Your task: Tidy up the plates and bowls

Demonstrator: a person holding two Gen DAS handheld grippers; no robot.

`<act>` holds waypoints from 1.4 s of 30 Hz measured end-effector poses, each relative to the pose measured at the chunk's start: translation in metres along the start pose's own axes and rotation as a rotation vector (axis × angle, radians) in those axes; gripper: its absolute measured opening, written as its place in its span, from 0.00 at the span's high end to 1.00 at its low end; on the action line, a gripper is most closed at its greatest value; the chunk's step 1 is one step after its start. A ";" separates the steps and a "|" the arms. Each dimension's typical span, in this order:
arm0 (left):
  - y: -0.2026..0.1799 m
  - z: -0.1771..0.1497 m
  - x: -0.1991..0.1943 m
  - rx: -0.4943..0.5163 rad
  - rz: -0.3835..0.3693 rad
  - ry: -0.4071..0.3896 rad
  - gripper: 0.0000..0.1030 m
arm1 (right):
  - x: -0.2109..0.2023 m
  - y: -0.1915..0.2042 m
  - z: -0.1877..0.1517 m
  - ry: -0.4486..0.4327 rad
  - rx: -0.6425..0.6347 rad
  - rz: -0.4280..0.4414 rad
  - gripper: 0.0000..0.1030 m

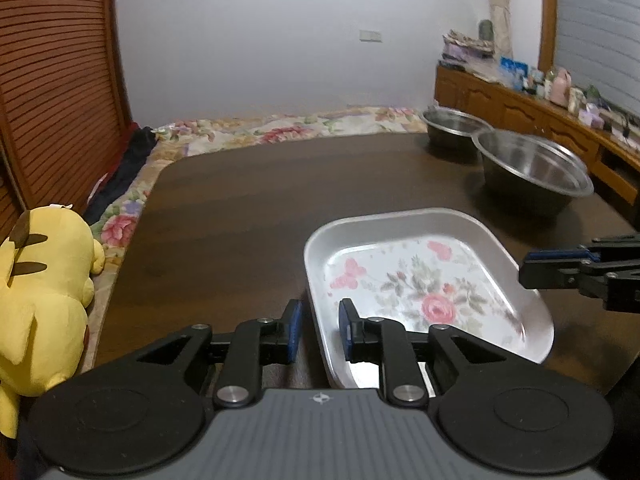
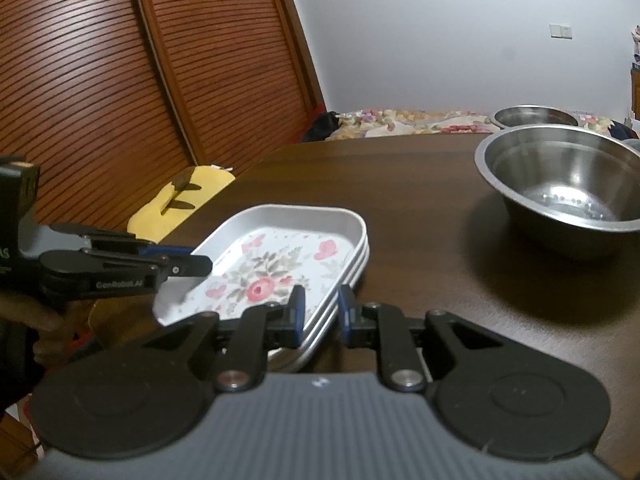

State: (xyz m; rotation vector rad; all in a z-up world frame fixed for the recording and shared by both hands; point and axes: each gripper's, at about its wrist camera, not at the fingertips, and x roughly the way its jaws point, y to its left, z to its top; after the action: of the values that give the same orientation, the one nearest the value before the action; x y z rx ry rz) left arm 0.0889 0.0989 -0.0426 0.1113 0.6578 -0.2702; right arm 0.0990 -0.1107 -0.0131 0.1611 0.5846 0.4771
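Note:
A stack of white metal trays, the top one printed with pink flowers, lies on the dark wooden table. My left gripper straddles the stack's near left rim, jaws slightly apart, pads not pressing it; in the right wrist view the left gripper reaches over that edge. My right gripper straddles the opposite rim the same way, with a small gap beside the metal; in the left wrist view the right gripper hovers at the tray's right side. Two steel bowls, a larger bowl and a farther bowl, stand behind.
A yellow plush toy sits off the table's left edge on flowered bedding. Slatted wooden doors rise on the left. A low wooden cabinet with small items runs along the right.

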 end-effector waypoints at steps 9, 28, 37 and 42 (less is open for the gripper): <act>-0.005 0.027 -0.013 -0.041 0.013 -0.113 0.50 | -0.039 -0.014 0.016 -0.121 -0.019 -0.030 0.81; -0.096 0.082 0.027 0.016 -0.121 -0.176 0.44 | -0.081 -0.113 0.031 -0.272 0.004 -0.316 0.56; -0.138 0.101 0.058 0.067 -0.174 -0.163 0.44 | -0.065 -0.149 0.024 -0.244 0.095 -0.365 0.56; -0.149 0.109 0.075 0.072 -0.184 -0.137 0.44 | -0.059 -0.151 0.022 -0.226 0.121 -0.364 0.56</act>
State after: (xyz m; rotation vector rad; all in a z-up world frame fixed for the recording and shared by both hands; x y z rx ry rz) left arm 0.1679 -0.0800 -0.0063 0.1003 0.5227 -0.4747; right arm 0.1271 -0.2715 -0.0076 0.2160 0.4090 0.0686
